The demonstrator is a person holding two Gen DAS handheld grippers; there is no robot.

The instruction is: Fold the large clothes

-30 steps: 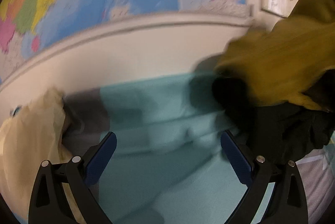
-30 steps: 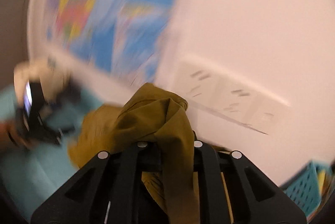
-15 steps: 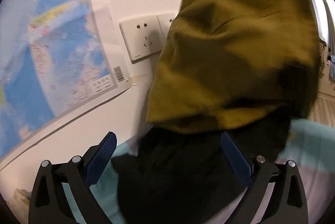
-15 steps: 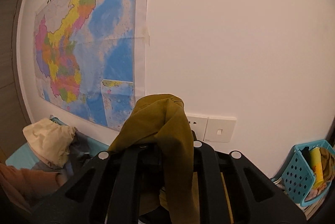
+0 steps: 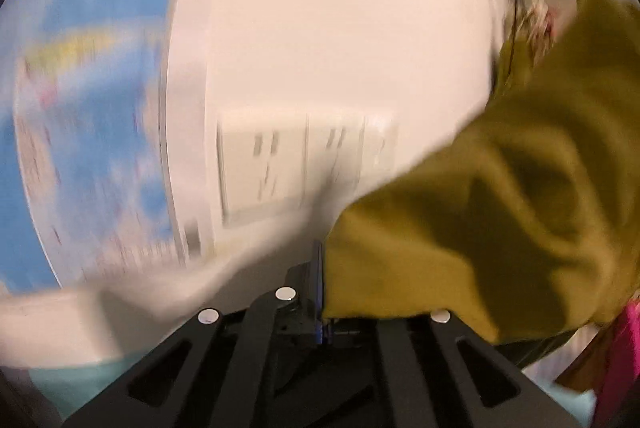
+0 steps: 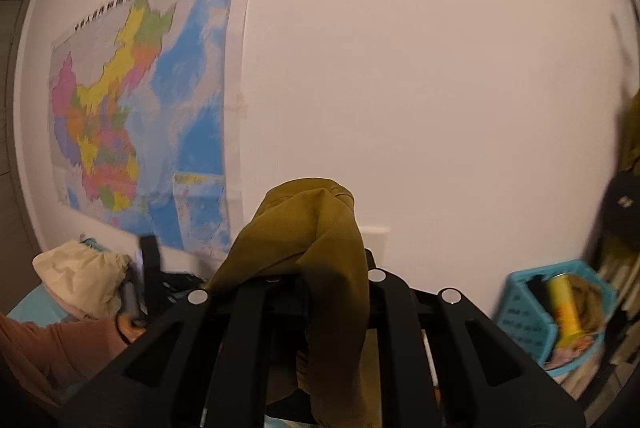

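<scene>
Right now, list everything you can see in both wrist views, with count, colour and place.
Garment: one, olive-yellow, bunched over the right tool and clamped at the left tool.
Wall map: one, blue with coloured regions, on the wall at left.
Wall sockets: a blurred white row, beside the map's edge; count unclear.
Basket: one, turquoise, lower right, holding a yellow tube.
Cream cloth bundle: one, on the teal surface at lower left.
Pink item: one, lower right edge of the left view, unclear what.
Sleeve: one, salmon, on the person's arm, lower left.
Left tool: black, shut on the garment.
Right tool: black, shut on the garment.
</scene>
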